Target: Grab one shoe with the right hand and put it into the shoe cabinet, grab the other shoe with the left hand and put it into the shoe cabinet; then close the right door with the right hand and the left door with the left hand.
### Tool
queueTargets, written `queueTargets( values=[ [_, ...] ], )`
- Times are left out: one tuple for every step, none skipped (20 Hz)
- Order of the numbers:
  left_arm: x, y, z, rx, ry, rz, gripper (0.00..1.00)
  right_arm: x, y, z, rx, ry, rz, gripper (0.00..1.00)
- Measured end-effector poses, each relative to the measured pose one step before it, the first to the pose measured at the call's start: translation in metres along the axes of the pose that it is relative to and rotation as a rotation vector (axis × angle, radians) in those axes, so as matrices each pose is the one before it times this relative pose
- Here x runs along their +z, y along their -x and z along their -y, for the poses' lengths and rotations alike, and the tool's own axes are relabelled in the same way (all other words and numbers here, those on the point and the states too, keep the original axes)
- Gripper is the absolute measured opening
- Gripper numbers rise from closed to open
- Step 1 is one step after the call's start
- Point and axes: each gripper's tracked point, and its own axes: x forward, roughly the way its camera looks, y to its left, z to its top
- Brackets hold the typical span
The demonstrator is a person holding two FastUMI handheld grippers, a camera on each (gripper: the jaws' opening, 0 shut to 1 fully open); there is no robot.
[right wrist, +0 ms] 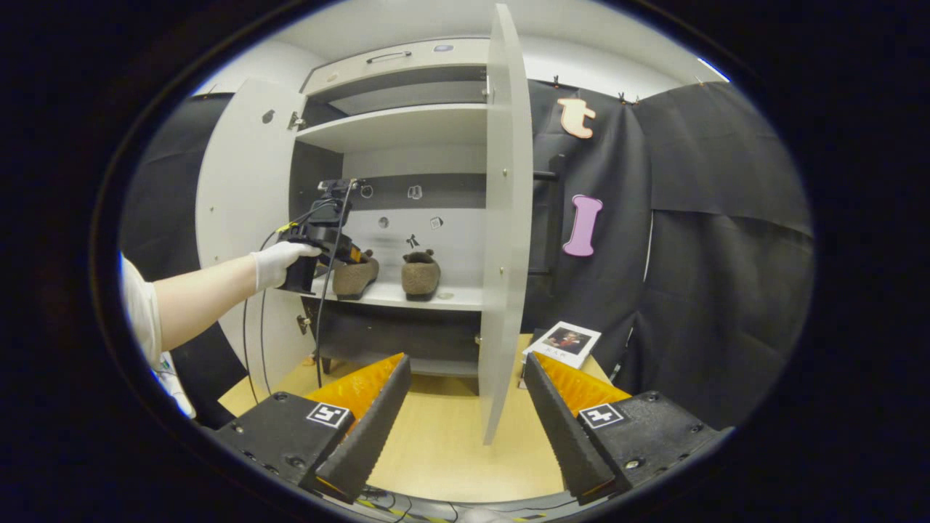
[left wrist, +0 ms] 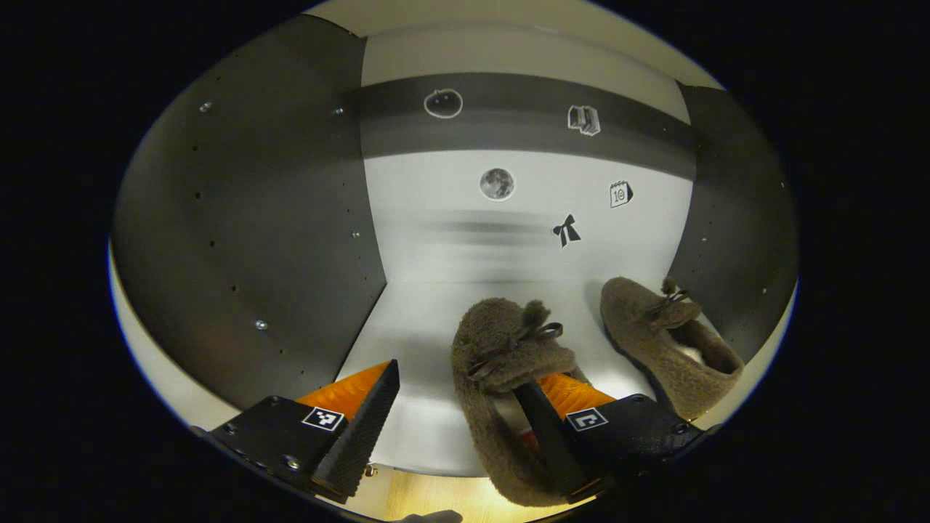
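Fuzzy brown shoes, two: right shoe [left wrist: 672,349] resting on the cabinet shelf [left wrist: 429,319]; left shoe [left wrist: 501,378] beside it, seemingly just released. Left gripper [left wrist: 465,407] fingers spread; right gripper [right wrist: 465,414] fingers apart, empty, near the open right door [right wrist: 501,254], likely readying closure.

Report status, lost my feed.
Left gripper open at the near fuzzy brown slipper on the shelf. Right gripper open, empty. Second slipper shelved. Both doors open.

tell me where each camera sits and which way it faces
Left gripper view: rides on the left gripper, inside the cabinet, facing its back wall; own fingers open, one inside the near shoe.
Right gripper view: rides on the right gripper, back from the cabinet, facing its open doors; own open fingers, plus the gloved hand holding the left gripper.
Shared: both shoes on the shelf, second shoe.
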Motion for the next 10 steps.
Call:
queueTargets(
  values=[
    [-0.00084,0.00937,0.00134,-0.00990,0.00240,0.00530,0.95,0.00237,0.00204,-0.00223,0.00297,0.00101,0.00600,1.00],
    [0.00068,0.01066,0.00161,-0.00668,-0.00289,0.01685,0.96,0.00327,0.00168,-0.00228,0.00025,0.00252,0.01035,1.00],
    [0.00260,0.01270,0.00092,-0.00488,-0.00943,0.02609,0.96,0.00309,0.00290,-0.00144,-0.00089,0.00207,0.01147,1.00],
    [0.00208,0.01393,0.00187,-0.00428,-0.01002,0.02505,0.96,0.00219,0.00239,-0.00238,-0.00019,0.00236,0.00955,1.00],
    [0.00274,0.01586,0.00129,-0.00111,-0.00706,0.03123,0.96,0.00266,0.00276,-0.00145,-0.00188,0.00146,0.00935,1.00],
    [0.00402,0.01573,0.00321,-0.00766,-0.00170,0.03577,0.96,0.00137,0.00288,-0.00152,-0.00109,-0.00018,0.00570,1.00],
    [0.00488,0.01888,0.00596,-0.01402,-0.00067,0.04180,0.96,0.00171,0.00284,-0.00153,-0.00108,-0.00307,0.00573,1.00],
    [0.00506,0.01978,0.00409,-0.00853,-0.00728,0.03699,0.96,0.00118,0.00269,-0.00081,-0.00153,-0.00361,0.00479,1.00],
    [0.00579,0.02064,0.00257,-0.00408,-0.01308,0.03945,0.96,0.00115,0.00295,-0.00011,-0.00460,-0.00116,0.00588,1.00],
    [0.00426,0.02059,0.00361,-0.00204,-0.00776,0.03593,0.96,0.00134,0.00181,0.00071,-0.00726,-0.00171,0.00763,1.00]
  ],
)
